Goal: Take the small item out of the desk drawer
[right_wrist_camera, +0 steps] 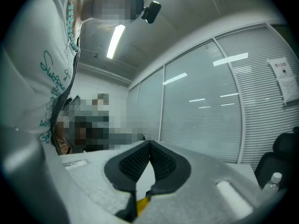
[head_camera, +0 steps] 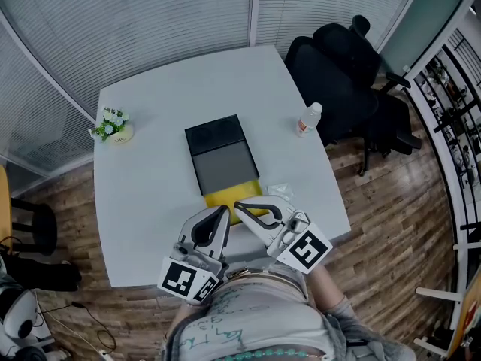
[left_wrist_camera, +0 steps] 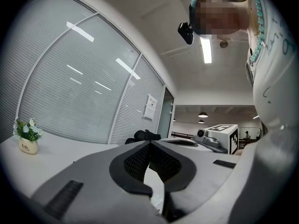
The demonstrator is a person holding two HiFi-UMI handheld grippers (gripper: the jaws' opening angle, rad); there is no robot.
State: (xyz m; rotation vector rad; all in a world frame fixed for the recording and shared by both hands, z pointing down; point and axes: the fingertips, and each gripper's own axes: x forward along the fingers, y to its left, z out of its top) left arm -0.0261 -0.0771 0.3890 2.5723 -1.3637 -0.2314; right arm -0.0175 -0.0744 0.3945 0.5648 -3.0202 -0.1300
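**Fig. Both grippers at the drawer front.** My left gripper and my right gripper meet at the near end of the yellow drawer. The drawer projects toward me from the grey drawer unit at the middle of the white table. Each pair of jaws is fully closed, tip against tip, with nothing held. In the right gripper view a strip of yellow shows just beneath the closed tips.

**Step in hand.** The drawer appears to be pulled out. A pale, crinkled packet lies on the table just right of the drawer. It may be the small item, already out, though the head view is too coarse to be sure, and my grippers cover most of the drawer's inside. If the item is in there, I judge the next move calls for spreading one pair of jaws, lowering them into the drawer, and closing on the item without catching the drawer wall.

**Surroundings.** A water bottle stands near the table's right edge and a small flower pot at its far left, both well apart from the drawer. A black office chair sits beyond the table. Only my two grippers, crowded together, hinder each other.
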